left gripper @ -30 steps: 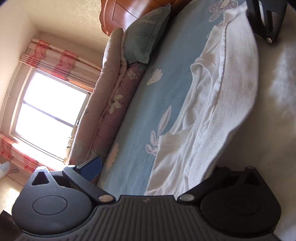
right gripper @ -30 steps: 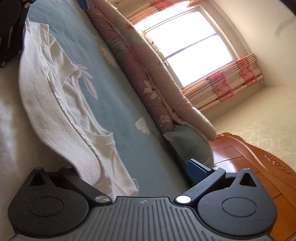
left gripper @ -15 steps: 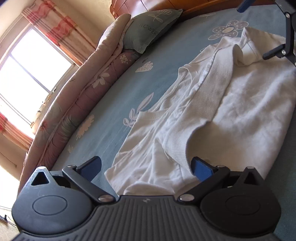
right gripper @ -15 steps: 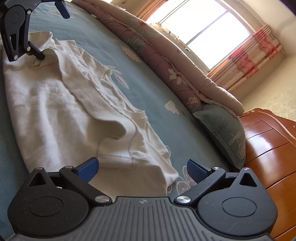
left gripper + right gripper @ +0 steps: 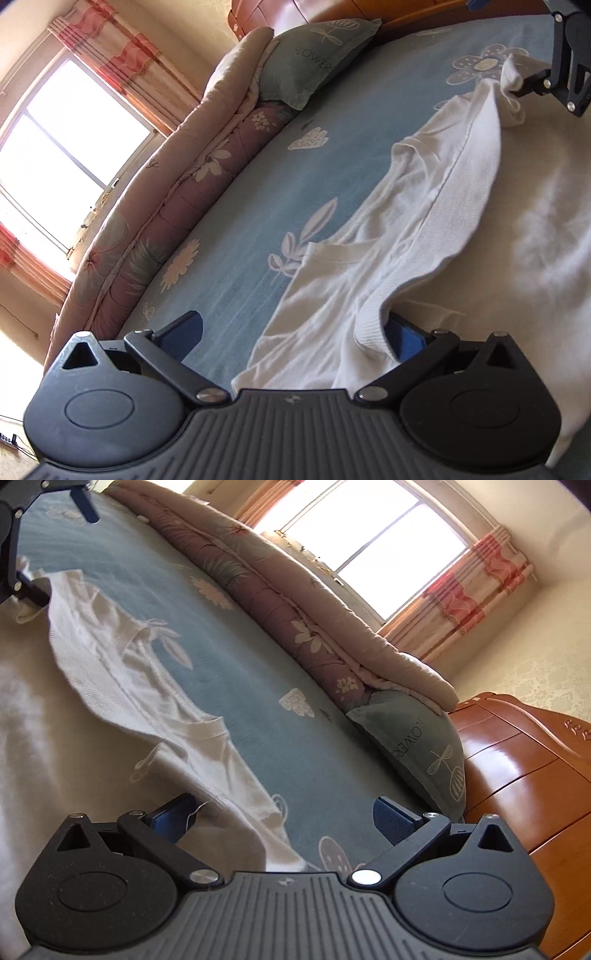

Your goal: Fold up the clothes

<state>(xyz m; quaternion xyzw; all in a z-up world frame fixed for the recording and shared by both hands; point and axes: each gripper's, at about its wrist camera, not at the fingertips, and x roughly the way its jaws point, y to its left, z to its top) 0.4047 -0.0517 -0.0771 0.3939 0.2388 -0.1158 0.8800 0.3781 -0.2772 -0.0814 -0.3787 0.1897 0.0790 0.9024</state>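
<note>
My left gripper (image 5: 291, 334) sits low over the bed (image 5: 258, 206) with its jaws spread wide. The white shirt (image 5: 461, 221) lies on the blue flowered sheet, and its ribbed hem curls up right against my right-hand finger (image 5: 402, 338), while the other finger is over bare sheet. My right gripper (image 5: 284, 814) is also spread wide at the far end of the same shirt (image 5: 110, 672); the cloth lies against the left-hand finger (image 5: 171, 818) and runs between the two, but nothing is pinched. The shirt is half folded, a ribbed band lying along its length. A rolled quilt (image 5: 177, 192) and a green pillow (image 5: 314, 62) lie beyond it.
</note>
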